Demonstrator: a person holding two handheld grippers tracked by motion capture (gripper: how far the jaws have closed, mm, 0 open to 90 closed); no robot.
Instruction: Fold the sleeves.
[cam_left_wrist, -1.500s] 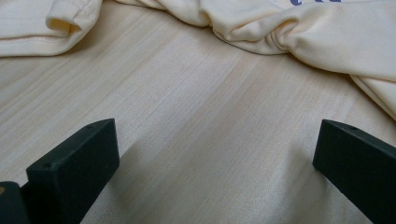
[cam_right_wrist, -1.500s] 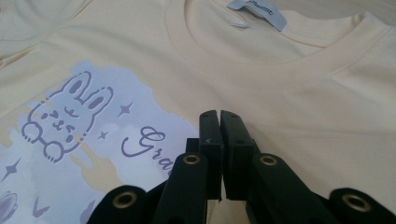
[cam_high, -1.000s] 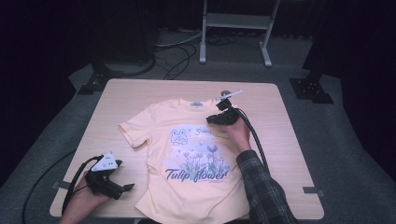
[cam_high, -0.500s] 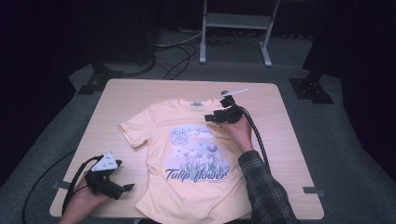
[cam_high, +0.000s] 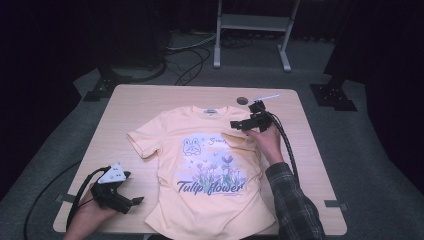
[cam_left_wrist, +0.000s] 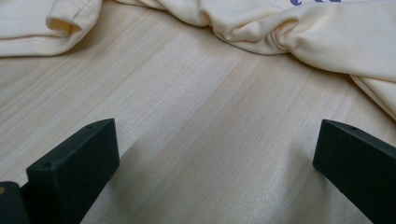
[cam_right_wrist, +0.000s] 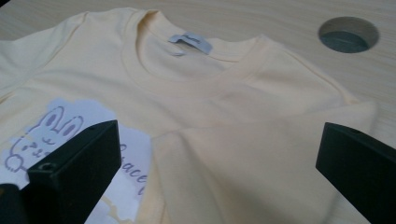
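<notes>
- High view: pale yellow T-shirt (cam_high: 210, 175) spread face up on wooden table (cam_high: 150, 105), print reading "Tulip flower" toward the near edge.
- Right gripper (cam_high: 239, 125) over the shirt's shoulder, beside the collar, pointing across the chest; jaws wide apart, just been opening, nothing pinched between them.
- Right gripper view: folded-in sleeve (cam_right_wrist: 252, 158) lying loose below and between the jaws, edge doubled over the chest; no pad pressing on cloth.
- Same view: collar with grey neck label (cam_right_wrist: 190, 43) ahead of the jaws; rabbit print (cam_right_wrist: 44, 130) off the left jaw.
- Round hole (cam_right_wrist: 349, 35) in the tabletop ahead and off the right jaw, just past the shoulder seam; dark inside, contents impossible to make out.
- Left gripper (cam_high: 134, 201) low on the table, just beside the shirt's hem corner, held in a hand (cam_high: 87, 217) at the near edge.
- Left gripper view: jaws spread wide, bare wood between them; bunched hem ahead toward the right jaw, other sleeve's cuff (cam_left_wrist: 60, 23) ahead at upper left, not touching either jaw.
- Plaid sleeve (cam_high: 295, 200) on the forearm behind the right gripper, lying over the shirt's side.
</notes>
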